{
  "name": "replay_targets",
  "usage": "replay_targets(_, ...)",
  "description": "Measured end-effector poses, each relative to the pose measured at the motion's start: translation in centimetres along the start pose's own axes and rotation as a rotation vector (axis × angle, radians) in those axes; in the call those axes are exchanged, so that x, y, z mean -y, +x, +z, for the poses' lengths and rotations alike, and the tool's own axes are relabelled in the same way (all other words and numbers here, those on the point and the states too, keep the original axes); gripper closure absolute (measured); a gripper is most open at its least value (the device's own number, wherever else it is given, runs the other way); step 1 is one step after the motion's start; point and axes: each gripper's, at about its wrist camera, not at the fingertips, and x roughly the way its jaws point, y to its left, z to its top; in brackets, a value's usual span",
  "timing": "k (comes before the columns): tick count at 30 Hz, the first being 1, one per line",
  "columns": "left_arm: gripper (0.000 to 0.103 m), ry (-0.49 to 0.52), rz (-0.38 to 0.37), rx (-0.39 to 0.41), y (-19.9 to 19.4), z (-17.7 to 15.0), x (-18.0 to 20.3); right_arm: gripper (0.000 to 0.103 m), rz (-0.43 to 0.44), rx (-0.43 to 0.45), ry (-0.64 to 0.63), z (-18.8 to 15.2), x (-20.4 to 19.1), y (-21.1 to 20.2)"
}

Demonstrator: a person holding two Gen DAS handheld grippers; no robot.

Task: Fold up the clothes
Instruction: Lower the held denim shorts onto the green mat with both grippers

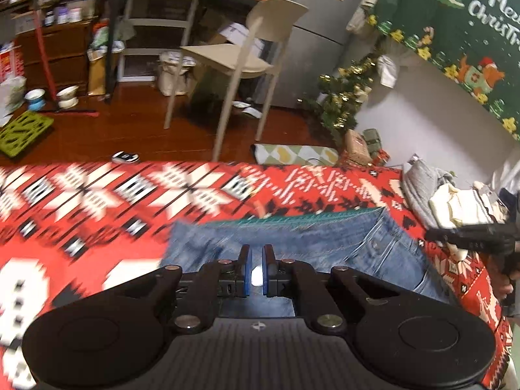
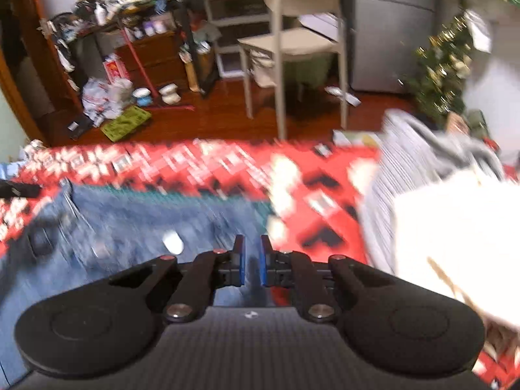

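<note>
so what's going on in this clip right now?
A person is folding clothes with a handheld gripper in each hand. A pair of blue jeans lies on the red patterned blanket, looking already folded. The left gripper and right gripper are both above the jeans, jaws nearly closed with nothing between them. A pile of other clothes, grey and cream, sits to the right. Both views are motion-blurred, so the hands seem mid-move.
</note>
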Motion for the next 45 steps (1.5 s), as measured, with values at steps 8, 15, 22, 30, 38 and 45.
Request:
replay_targets(8,0.098,-0.078,0.104,-0.05,-0.4,-3.7,-3.2,0.094,-0.015,-0.028,-0.019,-1.0,0.0,2.7)
replay_targets(15,0.098,-0.093,0.094,-0.027,-1.0,-3.5,-3.3,0.094,0.002,0.016,0.027,1.3,-1.1,3.3)
replay_targets(22,0.098,-0.063,0.132,-0.054,0.3,-3.1,-3.7,0.092,-0.059,-0.036,0.053,2.1,-1.0,6.0)
replay_targets(30,0.098,-0.097,0.103,-0.048,-0.8,-3.3,-3.7,0.094,-0.013,0.027,0.078,0.7,-0.8,2.2)
replay_targets(38,0.097,-0.076,0.069,-0.064,0.1,-4.9,-3.3,0.093,-0.033,-0.033,0.089,-2.1,-0.5,2.2)
replay_targets(45,0.097,-0.033,0.101,-0.026,-1.4,-4.7,-2.7,0.093,-0.004,0.02,0.15,-3.5,0.3,-0.8)
